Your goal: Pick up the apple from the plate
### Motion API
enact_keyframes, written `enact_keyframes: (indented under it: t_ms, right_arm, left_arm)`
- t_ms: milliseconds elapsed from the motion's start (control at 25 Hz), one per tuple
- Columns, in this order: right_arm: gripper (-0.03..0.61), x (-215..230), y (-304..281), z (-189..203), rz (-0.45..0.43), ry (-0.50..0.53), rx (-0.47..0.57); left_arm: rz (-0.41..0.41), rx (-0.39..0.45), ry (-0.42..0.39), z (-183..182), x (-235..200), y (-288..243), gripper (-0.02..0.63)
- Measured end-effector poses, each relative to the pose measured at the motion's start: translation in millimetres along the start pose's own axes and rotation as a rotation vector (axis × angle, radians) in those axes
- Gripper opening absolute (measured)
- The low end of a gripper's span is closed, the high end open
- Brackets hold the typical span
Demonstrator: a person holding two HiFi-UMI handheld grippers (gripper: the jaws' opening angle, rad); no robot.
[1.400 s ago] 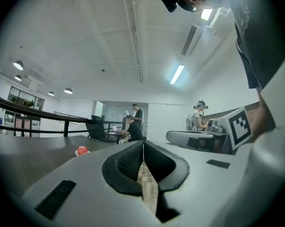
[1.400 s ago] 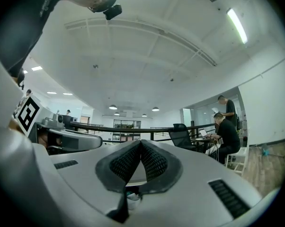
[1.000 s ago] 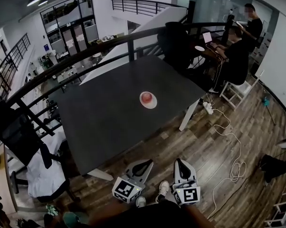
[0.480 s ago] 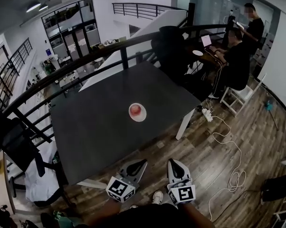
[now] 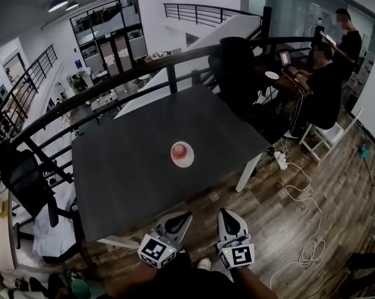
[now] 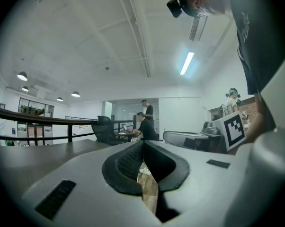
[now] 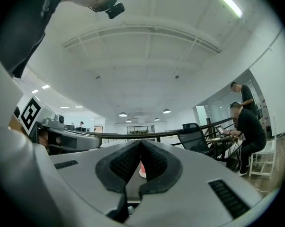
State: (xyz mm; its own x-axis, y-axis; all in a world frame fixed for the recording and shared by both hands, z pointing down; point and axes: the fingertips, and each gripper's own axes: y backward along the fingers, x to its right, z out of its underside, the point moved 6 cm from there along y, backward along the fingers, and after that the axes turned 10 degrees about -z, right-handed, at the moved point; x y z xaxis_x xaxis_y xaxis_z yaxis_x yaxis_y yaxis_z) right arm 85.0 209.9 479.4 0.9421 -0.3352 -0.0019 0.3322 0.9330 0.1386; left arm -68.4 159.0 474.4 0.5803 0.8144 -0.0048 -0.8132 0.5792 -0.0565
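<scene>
Left claw (image 5: 186, 216), right claw (image 5: 226, 212): closed, empty.

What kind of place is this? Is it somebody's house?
Probably not a house: it looks like an office, up on a balcony floor. A seated person works at a laptop, a black office chair stands by the dark grey table, and a curved black railing overlooks desks below.

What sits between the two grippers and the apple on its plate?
Head view: only wooden floor, then bare dark tabletop, before the apple.
</scene>
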Motion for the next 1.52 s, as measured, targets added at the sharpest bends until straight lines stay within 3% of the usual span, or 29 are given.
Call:
enact_keyframes:
  t_ms: [640, 1000, 1160, 1520]
  right_arm:
    - [0.023, 27.3, -76.8, 15.4, -0.08, -0.009, 0.046]
    - [0.023, 65.9, -137.7, 31.3, -0.112, 0.024, -0.069]
    - [0.023, 81.5, -176.9, 29.6, -0.105, 0.014, -0.031]
    - [0.023, 104.7, -255.5, 46.5, -0.109, 0.038, -0.076]
  left_arm:
    - [-0.051, 0.004, 0.03, 13.1, -53.8, -48.8, 0.023]
    - [-0.072, 0.013, 0.055, 14.9, -112.2, -100.2, 0.023]
    - [-0.073, 0.004, 0.049, 13.6, -142.6, -125.3, 0.023]
    - [-0.043, -0.001, 0.055, 16.5, -205.9, -174.7, 0.023]
